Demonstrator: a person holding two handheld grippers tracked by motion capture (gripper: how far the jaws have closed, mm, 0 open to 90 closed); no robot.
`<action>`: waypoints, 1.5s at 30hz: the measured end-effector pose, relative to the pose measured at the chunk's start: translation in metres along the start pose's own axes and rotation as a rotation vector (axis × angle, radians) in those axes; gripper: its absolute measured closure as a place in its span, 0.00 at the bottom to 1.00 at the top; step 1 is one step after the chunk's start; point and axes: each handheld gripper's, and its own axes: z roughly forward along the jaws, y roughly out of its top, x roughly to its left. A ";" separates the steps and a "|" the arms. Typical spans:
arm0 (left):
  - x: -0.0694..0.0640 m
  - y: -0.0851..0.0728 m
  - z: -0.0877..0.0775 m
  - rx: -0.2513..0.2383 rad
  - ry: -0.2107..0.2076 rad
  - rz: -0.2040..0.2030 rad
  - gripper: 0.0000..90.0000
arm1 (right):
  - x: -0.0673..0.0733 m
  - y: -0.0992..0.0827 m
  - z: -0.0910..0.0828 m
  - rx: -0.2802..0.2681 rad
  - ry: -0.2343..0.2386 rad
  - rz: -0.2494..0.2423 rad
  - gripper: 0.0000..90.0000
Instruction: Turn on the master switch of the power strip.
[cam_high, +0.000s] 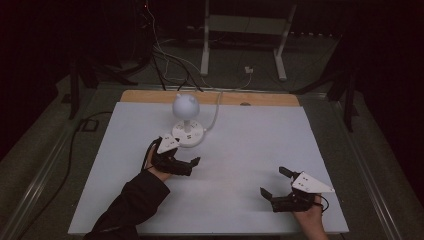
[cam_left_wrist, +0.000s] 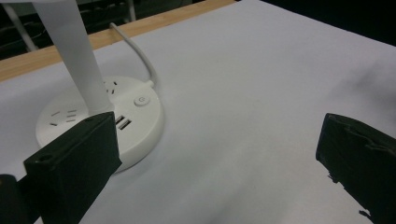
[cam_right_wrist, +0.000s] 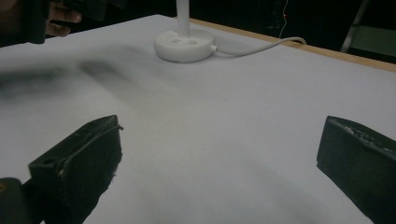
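A white desk lamp stands at the back left of the white mat (cam_high: 260, 135). It has a round head (cam_high: 185, 105) and a round base (cam_high: 188, 134) with sockets. My left gripper (cam_high: 185, 151) is open just in front of that base. In the left gripper view the base (cam_left_wrist: 135, 116) lies beside the left jaw, with its power button (cam_left_wrist: 140, 101) and USB ports (cam_left_wrist: 122, 122) showing, and the gripper (cam_left_wrist: 217, 126) holds nothing. My right gripper (cam_high: 273, 181) is open over bare mat at the front right. In its own view (cam_right_wrist: 222, 130) it faces the lamp base (cam_right_wrist: 184, 45).
The lamp's white cable (cam_high: 216, 112) runs off the back over the wooden table edge (cam_high: 270, 98). Loose cables and a metal stand's legs (cam_high: 205, 45) are on the dark floor behind. The left hand (cam_right_wrist: 56, 14) shows at the top left of the right gripper view.
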 end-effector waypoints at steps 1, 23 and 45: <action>0.000 0.001 0.002 0.007 0.006 0.002 0.00 | 0.000 0.000 0.000 0.000 0.001 0.001 0.00; -0.008 0.008 0.040 -0.019 0.089 -0.034 0.00 | -0.002 0.000 -0.001 -0.006 0.007 0.014 0.00; -0.001 0.011 0.072 0.116 0.136 -0.034 0.02 | -0.002 -0.001 -0.001 -0.006 0.016 0.022 0.00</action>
